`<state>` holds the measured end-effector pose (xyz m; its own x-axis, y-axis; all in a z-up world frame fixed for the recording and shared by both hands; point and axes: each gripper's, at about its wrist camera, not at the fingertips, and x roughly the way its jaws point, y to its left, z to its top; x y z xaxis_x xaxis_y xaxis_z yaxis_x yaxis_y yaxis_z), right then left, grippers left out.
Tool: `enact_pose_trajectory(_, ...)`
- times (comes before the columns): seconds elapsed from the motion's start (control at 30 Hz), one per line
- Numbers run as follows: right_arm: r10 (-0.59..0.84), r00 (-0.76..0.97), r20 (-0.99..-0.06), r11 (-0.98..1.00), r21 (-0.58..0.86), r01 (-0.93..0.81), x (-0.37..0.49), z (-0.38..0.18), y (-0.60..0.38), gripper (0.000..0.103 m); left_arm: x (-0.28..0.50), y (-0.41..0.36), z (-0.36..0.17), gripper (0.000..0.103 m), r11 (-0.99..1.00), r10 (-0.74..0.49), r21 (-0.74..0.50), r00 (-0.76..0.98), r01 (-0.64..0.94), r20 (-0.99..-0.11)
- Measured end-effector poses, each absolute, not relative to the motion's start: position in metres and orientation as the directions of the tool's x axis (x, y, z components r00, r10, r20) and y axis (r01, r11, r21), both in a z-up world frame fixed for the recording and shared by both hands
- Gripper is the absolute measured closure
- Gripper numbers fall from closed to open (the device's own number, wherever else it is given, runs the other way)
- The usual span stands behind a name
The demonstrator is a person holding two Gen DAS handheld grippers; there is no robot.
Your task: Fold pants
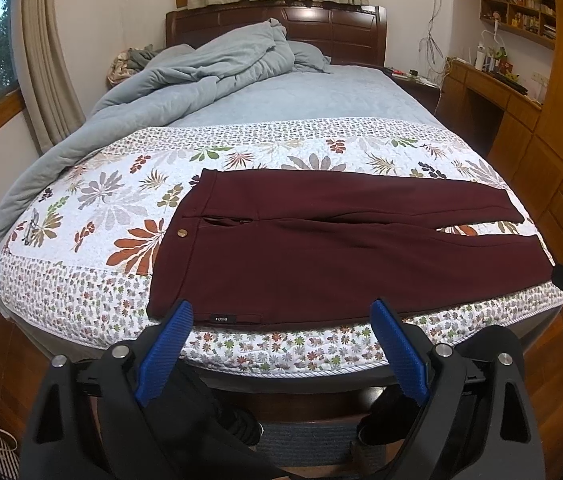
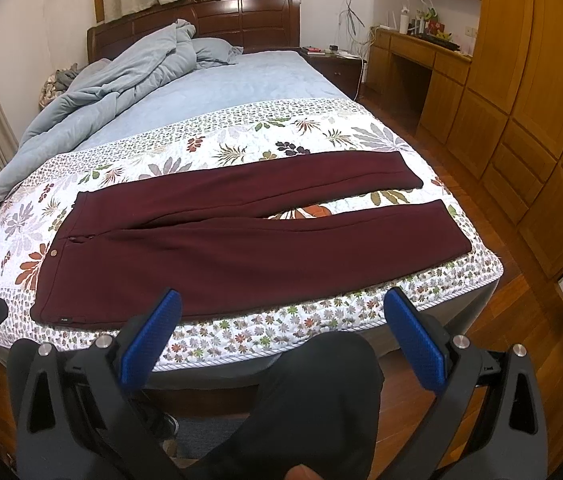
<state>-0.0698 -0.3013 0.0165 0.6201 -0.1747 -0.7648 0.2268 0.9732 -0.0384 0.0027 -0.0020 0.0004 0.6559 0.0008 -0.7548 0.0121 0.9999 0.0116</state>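
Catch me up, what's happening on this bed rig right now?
A person holds a gripper in each hand at the foot of a bed. The left gripper and right gripper are both open and empty, hovering just short of the near edge. Dark red pants lie flat and unfolded on the floral quilt, waistband to the left, legs running right and slightly parted. Nothing is gripped yet; folding has not started. A rumpled blue duvet sits further back.

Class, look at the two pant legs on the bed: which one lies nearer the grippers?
The leg along the quilt's front edge, ending at the bed's right side. The other leg lies behind it, toward the headboard.
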Motion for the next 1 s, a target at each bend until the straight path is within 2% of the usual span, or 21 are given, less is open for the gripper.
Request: enact_pose_trajectory(1.0,-0.178,0.621,-0.764,0.973,-0.043,0.226,-0.0699,0.0215,-0.3011,0.002,0.0005,0.0014,0.0023,0.012,1.0,0.003,0.011,0.658,0.008,-0.753)
